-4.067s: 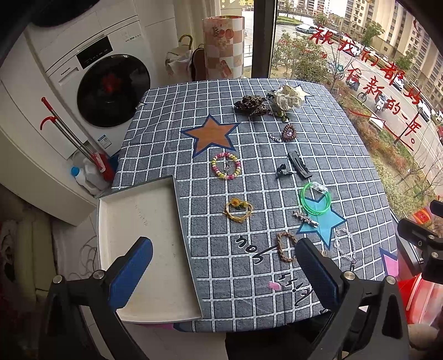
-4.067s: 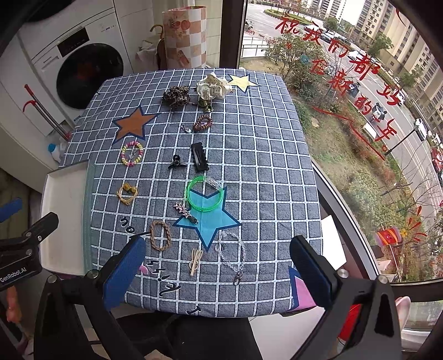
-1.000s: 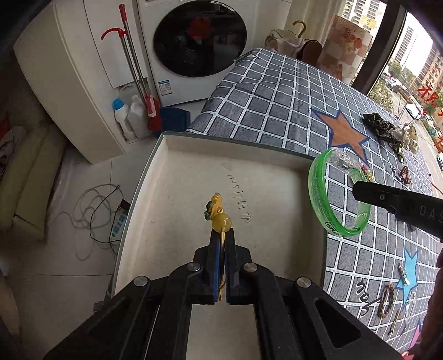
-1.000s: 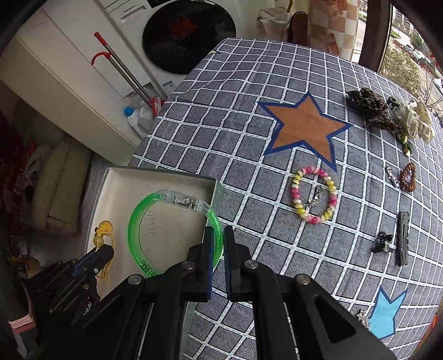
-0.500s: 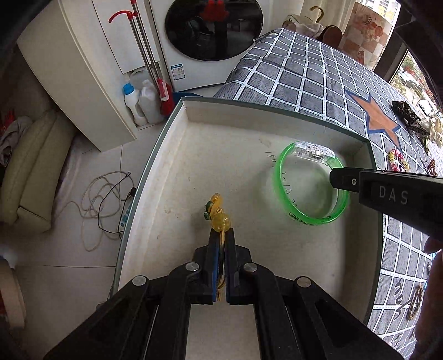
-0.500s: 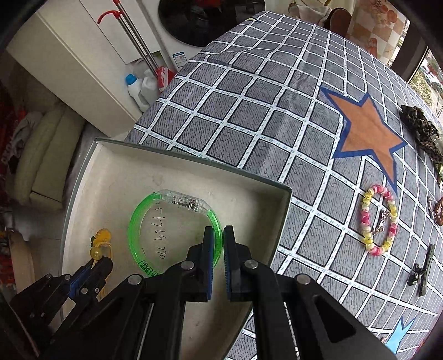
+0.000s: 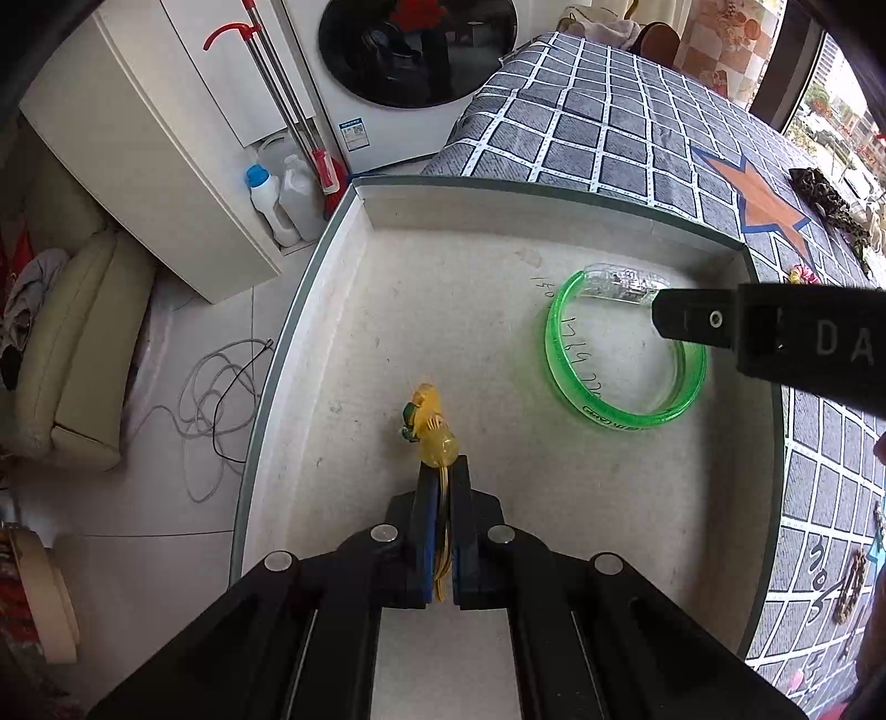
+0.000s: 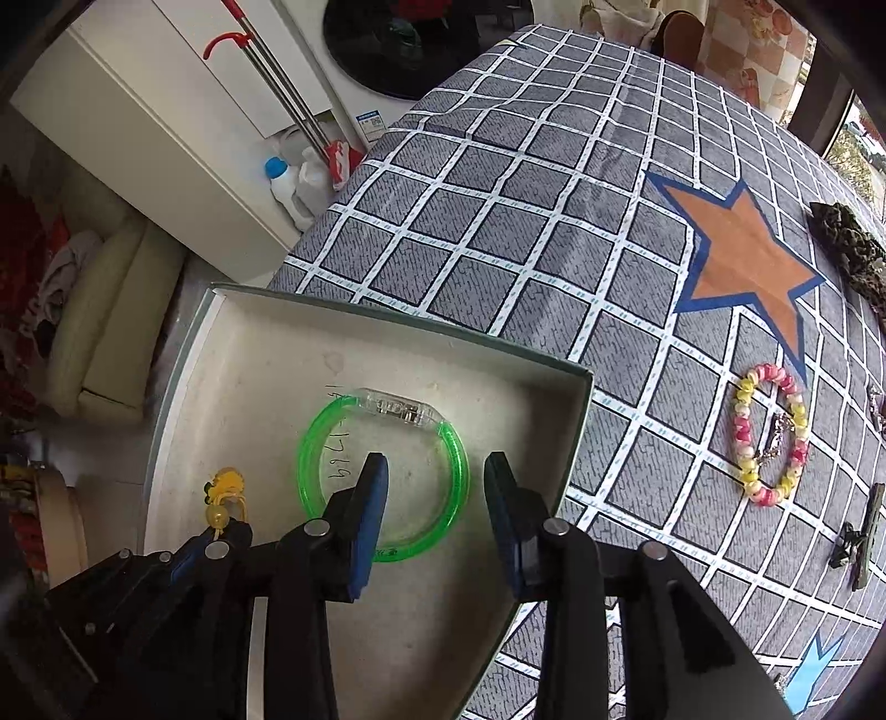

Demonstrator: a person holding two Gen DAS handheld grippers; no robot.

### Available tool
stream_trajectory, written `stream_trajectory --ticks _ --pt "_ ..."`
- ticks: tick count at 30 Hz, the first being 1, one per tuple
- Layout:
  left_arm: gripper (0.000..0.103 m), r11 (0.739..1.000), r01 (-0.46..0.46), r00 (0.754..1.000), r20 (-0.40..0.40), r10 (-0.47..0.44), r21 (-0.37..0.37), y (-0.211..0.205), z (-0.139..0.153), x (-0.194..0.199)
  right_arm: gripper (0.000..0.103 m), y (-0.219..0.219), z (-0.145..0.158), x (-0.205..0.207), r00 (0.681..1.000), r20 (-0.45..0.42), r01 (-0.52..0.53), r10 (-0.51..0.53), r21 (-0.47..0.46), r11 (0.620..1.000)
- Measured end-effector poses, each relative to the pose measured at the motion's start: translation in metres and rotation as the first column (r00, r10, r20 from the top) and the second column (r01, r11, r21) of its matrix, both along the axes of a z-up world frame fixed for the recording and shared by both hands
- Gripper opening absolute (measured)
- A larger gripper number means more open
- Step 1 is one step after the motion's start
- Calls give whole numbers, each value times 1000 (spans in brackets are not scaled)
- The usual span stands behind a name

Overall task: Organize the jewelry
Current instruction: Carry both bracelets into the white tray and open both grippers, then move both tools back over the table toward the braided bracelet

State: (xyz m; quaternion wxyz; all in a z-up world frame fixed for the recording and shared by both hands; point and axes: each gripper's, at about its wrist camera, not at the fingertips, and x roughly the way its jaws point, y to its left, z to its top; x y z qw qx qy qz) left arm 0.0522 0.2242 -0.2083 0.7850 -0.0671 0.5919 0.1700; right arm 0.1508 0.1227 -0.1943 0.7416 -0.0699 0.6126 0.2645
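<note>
A shallow white tray [image 7: 554, 191] sits at the table's edge. My left gripper [image 7: 443, 471] is shut on a yellow cord bracelet with beads [image 7: 429, 421], held just above the tray floor; the same bracelet [image 8: 224, 487] shows at the lower left of the right wrist view. A green translucent bangle [image 8: 310, 459] with a clear clasp lies flat on the tray floor [image 8: 266, 387]. My right gripper [image 8: 434, 482] stands over it with its jaws opening. The bangle's right rim lies between the pads [image 8: 371, 498], which do not press on it. The bangle [image 7: 556, 354] also shows in the left wrist view, partly behind the right gripper's finger.
On the checked grey tablecloth [image 8: 554, 221] lie a pink-and-yellow bead bracelet [image 8: 769, 437], a black hair clip [image 8: 864, 537] and a leopard-print scrunchie [image 8: 853, 255]. Left of the tray the floor drops away, with detergent bottles [image 7: 266, 199], a loose cable [image 7: 221, 399] and a washing machine [image 7: 415, 50].
The right gripper's jaws have parted and let go of the green bangle, which now lies in the tray. Both grippers have sunk closer to the tray floor. The left grip is unchanged.
</note>
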Motion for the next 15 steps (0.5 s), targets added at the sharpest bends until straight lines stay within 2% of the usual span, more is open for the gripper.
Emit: stream_trajectory --ticks 2,5,8,9,10,11,12,15 --pt "9 1000 1 1000 -6 -1 6 -1 2 -1 42 -6 12 -1 1000 7 12 -13 37 999" --pt "9 1000 13 1000 -10 -13 3 -3 4 0 51 -20 30 -4 998 33 42 -44 75 996" --pt "11 1000 22 1000 -8 -22 -4 -4 6 -1 52 -37 42 -10 996 42 70 -74 92 993" --pt "39 1000 23 1000 -10 -23 -1 -5 7 -1 52 -45 44 -13 996 40 80 -85 97 992" --pt "98 1000 18 1000 -10 -18 7 -4 8 -1 52 -53 46 -14 994 39 94 -98 99 991" --pt "103 1000 1 1000 9 -1 29 -4 12 -3 53 -60 48 -14 993 37 108 -113 100 989" --pt "103 998 -2 999 39 0 55 -6 17 -6 53 -70 50 -16 991 34 125 -129 101 987" --pt "103 998 22 999 35 -25 63 -8 20 -6 53 -100 50 -23 981 26 189 -193 100 977"
